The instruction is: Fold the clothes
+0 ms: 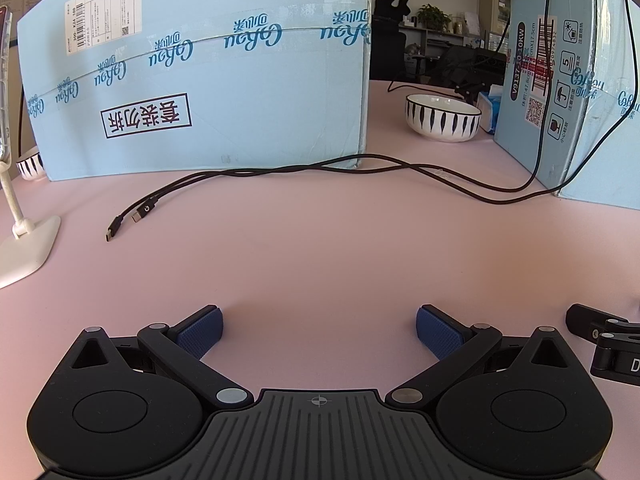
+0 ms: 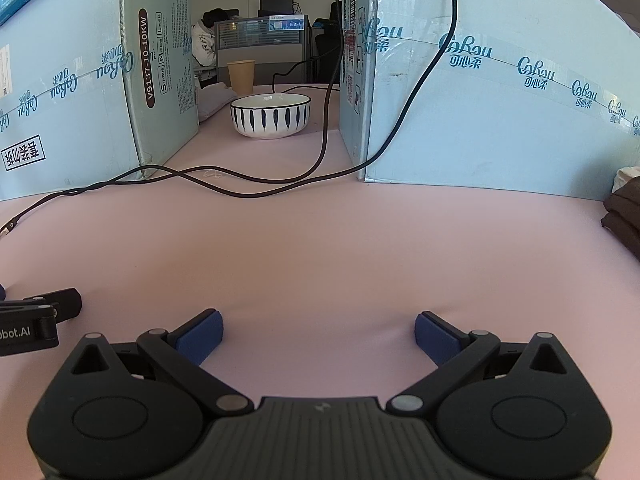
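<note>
Pink table (image 1: 320, 248) lay bare beneath both tools. Left gripper (image 1: 319, 330) hovered low, blue pads wide apart, nothing between; right gripper (image 2: 319, 334) likewise spread and empty, just beside it. Dark folded clothes (image 2: 626, 216) sat at table's right edge, well apart from right gripper. Farther out, black cables (image 1: 280, 172) trailed across table. Beyond, striped bowl (image 1: 442, 118) stood between two pale blue boxes (image 1: 200, 80).

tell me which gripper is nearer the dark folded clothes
Right. The dark clothes lie just ahead-right of the right gripper; the left gripper sits farther left, beyond it.
</note>
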`<move>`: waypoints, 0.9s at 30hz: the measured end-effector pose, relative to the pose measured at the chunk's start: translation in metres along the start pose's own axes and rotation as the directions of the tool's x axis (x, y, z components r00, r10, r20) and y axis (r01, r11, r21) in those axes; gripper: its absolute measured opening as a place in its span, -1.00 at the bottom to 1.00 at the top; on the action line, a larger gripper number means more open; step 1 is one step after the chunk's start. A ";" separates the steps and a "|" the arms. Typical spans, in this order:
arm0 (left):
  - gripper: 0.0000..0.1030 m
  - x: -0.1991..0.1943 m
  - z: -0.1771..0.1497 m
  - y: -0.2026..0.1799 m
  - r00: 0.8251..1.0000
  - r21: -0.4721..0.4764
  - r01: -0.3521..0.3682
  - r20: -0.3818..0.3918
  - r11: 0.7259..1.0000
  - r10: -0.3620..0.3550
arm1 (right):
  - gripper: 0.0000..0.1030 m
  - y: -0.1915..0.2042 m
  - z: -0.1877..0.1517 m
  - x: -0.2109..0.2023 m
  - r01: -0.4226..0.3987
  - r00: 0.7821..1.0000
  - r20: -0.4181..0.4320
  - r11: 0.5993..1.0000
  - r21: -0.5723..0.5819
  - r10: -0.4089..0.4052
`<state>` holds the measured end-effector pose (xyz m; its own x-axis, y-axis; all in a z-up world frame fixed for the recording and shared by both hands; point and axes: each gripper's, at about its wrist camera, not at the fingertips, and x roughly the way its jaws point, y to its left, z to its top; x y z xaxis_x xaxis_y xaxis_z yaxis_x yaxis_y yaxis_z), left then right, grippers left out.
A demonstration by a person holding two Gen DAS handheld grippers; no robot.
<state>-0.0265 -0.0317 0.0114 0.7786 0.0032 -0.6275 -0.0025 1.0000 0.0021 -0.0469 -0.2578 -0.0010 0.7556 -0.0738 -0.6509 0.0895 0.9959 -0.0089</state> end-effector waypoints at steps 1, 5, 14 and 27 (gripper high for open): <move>1.00 0.000 0.000 0.000 1.000 0.000 0.000 0.000 1.000 0.000 | 1.00 0.000 0.000 -0.001 0.000 1.000 0.000 1.000 0.000 0.000; 1.00 0.001 0.000 -0.001 1.000 0.001 -0.001 0.000 1.000 0.001 | 1.00 -0.001 0.001 -0.001 0.000 1.000 0.000 1.000 0.000 0.000; 1.00 0.005 -0.001 0.002 1.000 0.000 0.000 0.000 1.000 0.000 | 1.00 -0.001 0.001 -0.001 -0.001 1.000 -0.001 1.000 -0.001 0.001; 1.00 0.004 -0.001 0.001 1.000 0.000 0.000 0.000 1.000 0.000 | 1.00 -0.001 0.001 0.000 -0.001 1.000 -0.001 1.000 -0.001 0.001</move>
<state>-0.0243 -0.0303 0.0080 0.7787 0.0034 -0.6274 -0.0027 1.0000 0.0021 -0.0462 -0.2587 0.0000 0.7553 -0.0728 -0.6514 0.0881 0.9961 -0.0091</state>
